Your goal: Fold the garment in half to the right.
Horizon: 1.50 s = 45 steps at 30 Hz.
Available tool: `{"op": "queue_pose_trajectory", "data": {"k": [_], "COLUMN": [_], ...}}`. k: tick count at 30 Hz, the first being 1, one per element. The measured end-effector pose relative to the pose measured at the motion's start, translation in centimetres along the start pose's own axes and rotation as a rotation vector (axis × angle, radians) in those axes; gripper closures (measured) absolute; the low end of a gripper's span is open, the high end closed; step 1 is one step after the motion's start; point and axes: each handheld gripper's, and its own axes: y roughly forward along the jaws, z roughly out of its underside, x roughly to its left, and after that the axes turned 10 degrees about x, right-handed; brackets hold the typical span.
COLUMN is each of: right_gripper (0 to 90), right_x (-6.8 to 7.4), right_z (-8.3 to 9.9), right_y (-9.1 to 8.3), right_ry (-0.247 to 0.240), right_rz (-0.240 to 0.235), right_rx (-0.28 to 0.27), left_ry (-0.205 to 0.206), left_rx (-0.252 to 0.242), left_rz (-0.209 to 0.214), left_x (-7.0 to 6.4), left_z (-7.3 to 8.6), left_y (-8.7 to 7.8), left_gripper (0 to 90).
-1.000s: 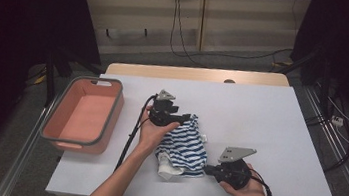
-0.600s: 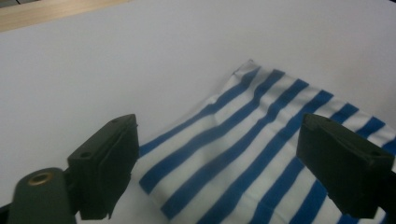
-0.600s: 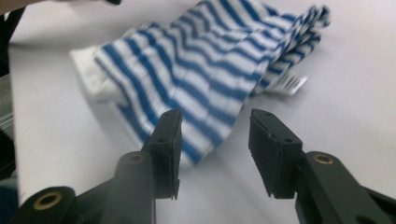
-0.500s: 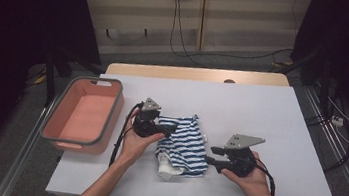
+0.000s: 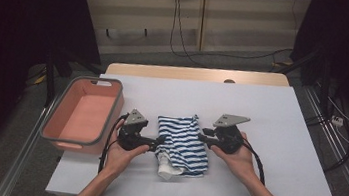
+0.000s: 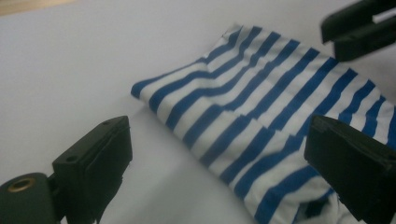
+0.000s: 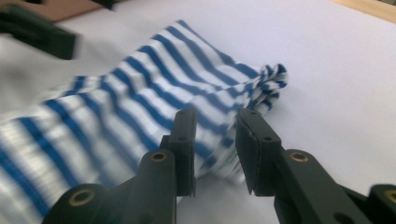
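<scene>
A blue-and-white striped cloth (image 5: 182, 142) lies crumpled in the middle of the white table (image 5: 280, 121). My left gripper (image 5: 159, 141) sits at its left edge, open wide. In the left gripper view the cloth (image 6: 261, 112) spreads between and beyond the left gripper (image 6: 219, 163). My right gripper (image 5: 202, 137) is at the cloth's right edge. In the right gripper view the right gripper (image 7: 217, 140) has its jaws a narrow gap apart over the cloth's (image 7: 140, 93) folded edge, gripping nothing that I can see. Its jaws also show at the top right of the left gripper view.
A pink tub (image 5: 57, 114) with a grey rim stands at the table's left edge, close to my left hand. A tan wooden strip (image 5: 190, 74) runs along the table's far edge. Cables hang beyond it.
My left gripper has moved from the cloth's far end to its left side, nearer to me. My right gripper has moved away from me, up along the cloth's right edge.
</scene>
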Motion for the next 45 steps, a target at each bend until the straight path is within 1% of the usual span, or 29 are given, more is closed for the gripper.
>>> {"op": "queue_pose_trajectory", "data": {"k": [1, 2, 3, 4, 6, 7, 11, 12, 14, 15, 16, 17, 18, 20, 23, 24, 27, 29, 30, 31, 32, 33, 34, 35, 36, 40, 42, 43, 45], "right_gripper": [68.7, 68.7, 68.7, 68.1, 67.5, 67.7, 68.5, 71.2, 73.3, 74.6, 74.6, 76.7, 84.1, 87.3, 87.9, 88.0, 88.0, 87.6, 86.9, 86.9, 80.2, 80.2, 75.0, 75.0, 71.3, 64.9, 62.5, 60.9, 58.0], "right_x": [-0.2, -0.4, -0.4, -0.8, -1.2, -1.4, -2.3, -2.8, -3.4, -3.6, -3.6, -3.8, -4.0, -4.3, -4.6, -4.7, -4.9, -5.2, -5.3, -5.3, -5.5, -5.5, -5.6, -5.6, -5.6, -5.2, -4.9, -4.8, -4.6], "right_z": [-0.3, -0.6, -0.6, -1.5, -2.3, -2.7, -3.6, -3.9, -4.1, -4.1, -4.1, -4.1, -3.8, -3.4, -3.1, -3.1, -3.0, -2.9, -2.8, -2.8, -2.6, -2.6, -2.4, -2.4, -2.4, -2.1, -1.8, -1.7, -1.5], "right_y": [0.4, 0.8, 0.8, 1.5, 2.1, 2.5, 3.4, 4.0, 4.7, 5.1, 5.1, 5.5, 6.1, 6.3, 6.4, 6.4, 6.5, 6.5, 6.5, 6.5, 6.5, 6.5, 6.3, 6.3, 5.9, 4.9, 4.3, 4.0, 3.6], "right_ry": [0.001, 0.006, 0.006, 0.004, 0.005, 0.008, 0.019, 0.035, 0.049, 0.057, 0.057, 0.067, 0.076, 0.083, 0.082, 0.085, 0.102, 0.124, 0.133, 0.133, 0.146, 0.146, 0.151, 0.151, 0.157, 0.146, 0.135, 0.137, 0.135], "right_rz": [0.009, 0.007, 0.007, 0.010, 0.017, 0.026, 0.045, 0.058, 0.067, 0.074, 0.074, 0.068, 0.057, 0.053, 0.068, 0.067, 0.083, 0.093, 0.094, 0.094, 0.099, 0.099, 0.099, 0.099, 0.082, 0.059, 0.047, 0.039, 0.031], "right_rx": [0.002, -0.002, -0.002, 0.002, 0.017, 0.021, 0.023, 0.025, 0.037, 0.044, 0.044, 0.045, 0.061, 0.073, 0.082, 0.078, 0.066, 0.061, 0.059, 0.059, 0.064, 0.064, 0.066, 0.066, 0.055, 0.035, 0.025, 0.022, 0.023], "left_ry": [0.000, 0.000, 0.000, 0.011, 0.010, 0.005, 0.001, 0.018, 0.017, 0.022, 0.022, 0.022, 0.022, 0.012, 0.014, 0.006, 0.001, 0.000, -0.013, -0.013, -0.014, -0.014, -0.012, -0.012, -0.005, 0.008, 0.003, 0.006, 0.000], "left_rx": [0.000, 0.011, 0.011, 0.025, 0.031, 0.033, 0.038, 0.040, 0.034, 0.039, 0.039, 0.045, 0.048, 0.048, 0.049, 0.049, 0.043, 0.041, 0.038, 0.038, 0.044, 0.044, 0.050, 0.052, 0.059, 0.064, 0.066, 0.070, 0.067], "left_rz": [0.000, -0.009, -0.009, -0.018, -0.020, -0.015, -0.015, -0.020, -0.014, -0.018, -0.018, -0.019, -0.017, -0.015, -0.018, -0.023, -0.028, -0.034, -0.028, -0.028, -0.025, -0.025, -0.026, -0.020, -0.016, -0.018, -0.015, -0.015, -0.010], "left_x": [0.0, 0.0, 0.0, 0.0, 0.1, 0.3, 0.4, 0.3, 0.3, 0.3, 0.3, 0.4, 0.4, 0.5, 0.7, 0.7, 0.9, 1.0, 1.2, 1.2, 1.2, 1.2, 1.3, 1.2, 1.2, 1.0, 1.0, 1.1, 1.1], "left_z": [0.0, 0.5, 0.5, 0.9, 1.3, 1.5, 2.0, 2.0, 1.9, 1.9, 1.9, 1.9, 1.9, 2.0, 2.0, 2.1, 2.2, 2.2, 2.2, 2.2, 2.3, 2.3, 2.3, 2.3, 2.4, 2.5, 2.6, 2.6, 2.6], "left_y": [0.0, -0.2, -0.2, -0.4, -0.5, -0.6, -0.7, -0.7, -0.5, -0.4, -0.4, -0.3, -0.3, -0.2, -0.3, -0.5, -0.7, -0.8, -0.8, -0.8, -0.8, -0.8, -0.7, -0.6, -0.5, -0.5, -0.4, -0.4, -0.4], "left_gripper": [7.9, 7.4, 7.0, 6.6, 6.2, 6.2, 6.2, 6.5, 7.0, 7.3, 7.3, 7.3, 7.4, 7.6, 8.2, 8.2, 8.2, 8.2, 8.2, 8.2, 8.2, 8.2, 8.2, 8.2, 8.2, 8.2, 8.2, 8.2, 8.2]}}
